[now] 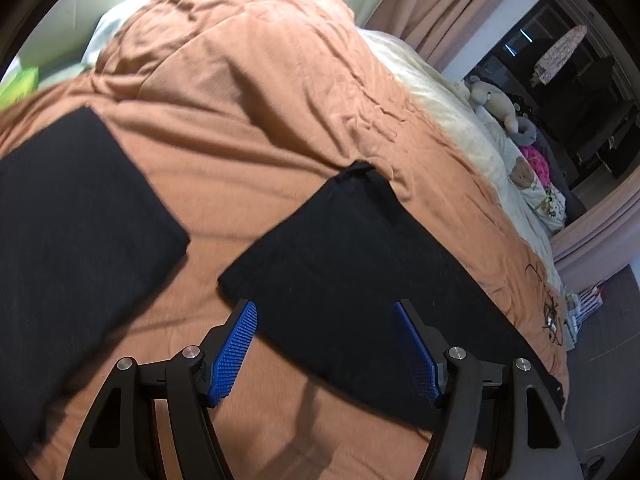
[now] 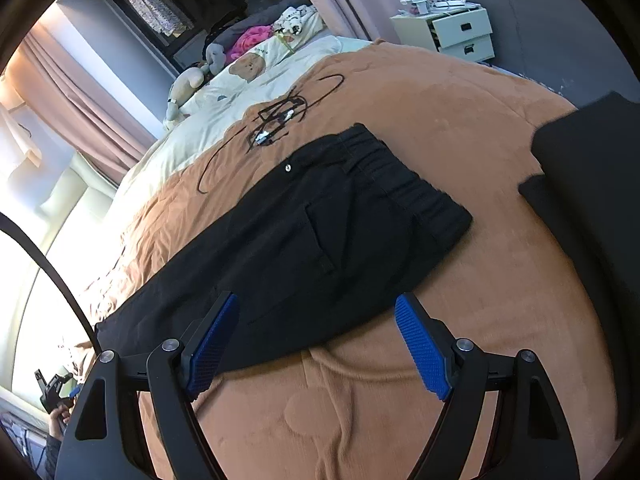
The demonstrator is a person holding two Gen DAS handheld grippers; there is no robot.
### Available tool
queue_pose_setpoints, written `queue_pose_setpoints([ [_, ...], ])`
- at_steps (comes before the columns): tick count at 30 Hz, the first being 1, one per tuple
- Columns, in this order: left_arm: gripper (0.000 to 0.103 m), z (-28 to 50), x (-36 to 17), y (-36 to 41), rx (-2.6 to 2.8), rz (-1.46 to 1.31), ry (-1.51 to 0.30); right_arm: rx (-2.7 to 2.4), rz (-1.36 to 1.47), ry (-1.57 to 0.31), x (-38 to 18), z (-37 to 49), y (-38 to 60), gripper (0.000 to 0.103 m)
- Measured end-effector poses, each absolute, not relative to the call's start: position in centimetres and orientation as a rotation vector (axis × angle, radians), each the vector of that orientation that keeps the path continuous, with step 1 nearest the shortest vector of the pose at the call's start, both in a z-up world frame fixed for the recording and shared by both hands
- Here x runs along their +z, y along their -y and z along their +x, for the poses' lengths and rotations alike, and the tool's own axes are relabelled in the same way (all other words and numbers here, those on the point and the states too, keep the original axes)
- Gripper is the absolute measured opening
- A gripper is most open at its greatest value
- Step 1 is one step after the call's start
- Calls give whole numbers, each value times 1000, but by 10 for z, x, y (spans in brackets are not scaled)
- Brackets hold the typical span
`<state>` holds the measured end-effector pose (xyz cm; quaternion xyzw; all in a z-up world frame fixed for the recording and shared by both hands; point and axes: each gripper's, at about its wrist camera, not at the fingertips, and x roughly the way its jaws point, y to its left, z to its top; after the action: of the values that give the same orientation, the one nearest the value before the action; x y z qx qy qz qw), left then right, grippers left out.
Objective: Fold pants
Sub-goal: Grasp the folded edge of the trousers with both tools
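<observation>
Pants (image 2: pixel 304 236) lie folded lengthwise, leg ends hidden behind right tongs (image 2: pixel 316 312)

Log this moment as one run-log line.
stage: pre-grasp | pants: flat on brown blanket, folded lengthwise | left gripper: open, empty | right gripper: open, empty | second dark garment: alongside

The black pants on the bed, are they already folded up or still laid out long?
Laid out long. The black pants lie flat on the brown blanket, waistband at one end, leg stretching away.
</observation>
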<state>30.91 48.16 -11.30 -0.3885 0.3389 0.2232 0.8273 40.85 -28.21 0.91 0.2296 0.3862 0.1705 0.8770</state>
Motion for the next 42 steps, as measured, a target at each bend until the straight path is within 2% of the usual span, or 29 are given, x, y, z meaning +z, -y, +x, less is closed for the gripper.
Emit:
queue_pose_setpoints([
  [12,72,299,-156,-464,402,-951,-721,337,639,-844,-25,406,296,80],
  [24,72,308,-192,-471,381,-1071,-703,351,734,-911,-69,451,283,70],
  [32,72,320,-199,-478,384,-1081,-669,344,748,-872,-75,469,280,69],
  [34,72,325,-199,-482,382,-1085,-652,356,747,-871,-74,472,278,57],
  [36,70,330,-197,-486,384,-1070,-642,357,758,-874,-77,474,276,50],
  [38,63,333,-193,-488,393,-1063,-634,362,770,-862,-75,474,277,49],
  [42,62,333,-173,-490,349,-1066,-554,394,777,-806,-65,468,278,44],
])
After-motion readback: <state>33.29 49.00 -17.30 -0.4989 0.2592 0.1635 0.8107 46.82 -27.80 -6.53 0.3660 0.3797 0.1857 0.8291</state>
